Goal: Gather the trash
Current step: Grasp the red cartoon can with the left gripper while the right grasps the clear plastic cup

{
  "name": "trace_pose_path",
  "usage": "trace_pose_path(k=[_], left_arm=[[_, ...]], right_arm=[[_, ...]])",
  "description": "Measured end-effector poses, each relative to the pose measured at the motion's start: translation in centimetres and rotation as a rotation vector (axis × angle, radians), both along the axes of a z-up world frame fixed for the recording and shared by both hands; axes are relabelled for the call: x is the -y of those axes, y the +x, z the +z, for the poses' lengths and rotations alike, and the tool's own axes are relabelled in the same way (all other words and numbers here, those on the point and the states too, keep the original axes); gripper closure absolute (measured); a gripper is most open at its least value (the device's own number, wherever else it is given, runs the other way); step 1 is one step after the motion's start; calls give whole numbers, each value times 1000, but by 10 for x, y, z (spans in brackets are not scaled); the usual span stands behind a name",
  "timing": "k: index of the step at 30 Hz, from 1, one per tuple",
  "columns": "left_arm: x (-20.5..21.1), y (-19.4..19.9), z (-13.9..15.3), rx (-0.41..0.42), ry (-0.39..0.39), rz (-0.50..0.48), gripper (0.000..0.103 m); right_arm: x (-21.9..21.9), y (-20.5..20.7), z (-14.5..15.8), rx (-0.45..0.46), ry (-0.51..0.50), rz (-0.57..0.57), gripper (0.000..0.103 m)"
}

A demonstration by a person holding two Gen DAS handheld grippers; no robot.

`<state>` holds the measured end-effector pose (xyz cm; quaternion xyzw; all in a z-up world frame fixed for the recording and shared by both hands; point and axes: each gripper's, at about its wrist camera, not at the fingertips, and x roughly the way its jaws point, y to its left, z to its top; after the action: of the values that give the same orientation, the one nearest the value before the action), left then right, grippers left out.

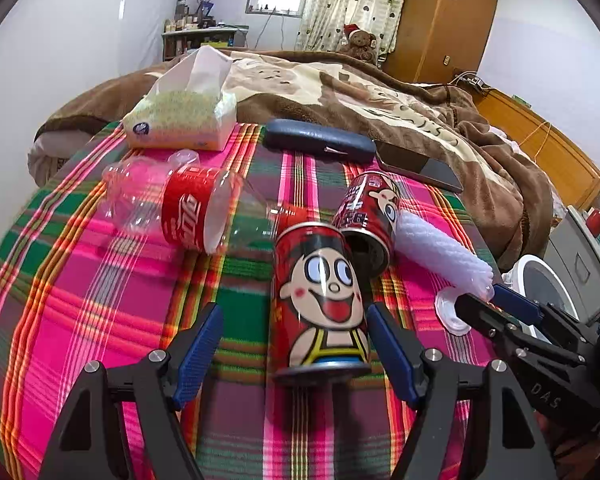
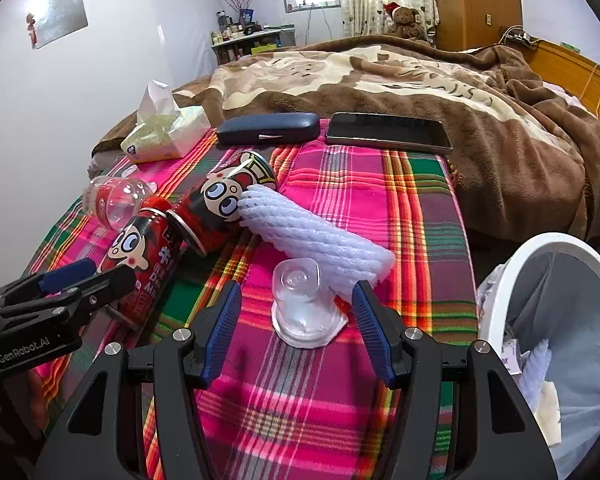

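left tongs (image 1: 296, 344) spread round can (image 1: 320, 300) | right tongs (image 2: 296, 320) spread round clear cup (image 2: 300, 300) | bin (image 2: 540, 248): seemingly paper scraps

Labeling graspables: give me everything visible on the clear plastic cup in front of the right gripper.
The clear plastic cup is small, thin-walled and see-through, with a squarish base and a wide flange rim. It stands upside down, rim on the plaid cloth. It looks empty. The white foam net sleeve lies right behind it, seemingly touching. The right gripper brackets it, open, pads clear.
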<state>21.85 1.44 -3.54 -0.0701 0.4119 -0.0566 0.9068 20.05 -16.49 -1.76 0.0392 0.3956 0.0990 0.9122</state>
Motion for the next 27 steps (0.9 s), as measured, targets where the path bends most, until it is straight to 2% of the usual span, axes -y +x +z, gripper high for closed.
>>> trace_pose_path(k=[8, 11, 16, 18, 23, 25, 27], left_arm=[[2, 13, -3, -6, -7, -13, 29], [4, 13, -4, -1, -4, -19, 29], [8, 17, -8, -16, -6, -33, 29], [10, 19, -9, -19, -1, -38, 29], [11, 22, -13, -30, -15, -42, 35], [13, 23, -13, -31, -13, -51, 45], [14, 23, -13, -32, -10, -49, 45]], right_arm=[[-1, 7, -3, 0, -2, -20, 45], [0, 8, -5, -6, 1, -24, 54], [0, 7, -4, -4, 1, -25, 60], [0, 7, -4, -3, 3, -26, 68], [3, 7, -5, -1, 10, -30, 72], [2, 8, -5, -2, 14, -30, 72], [3, 7, -5, -1, 17, -31, 73]])
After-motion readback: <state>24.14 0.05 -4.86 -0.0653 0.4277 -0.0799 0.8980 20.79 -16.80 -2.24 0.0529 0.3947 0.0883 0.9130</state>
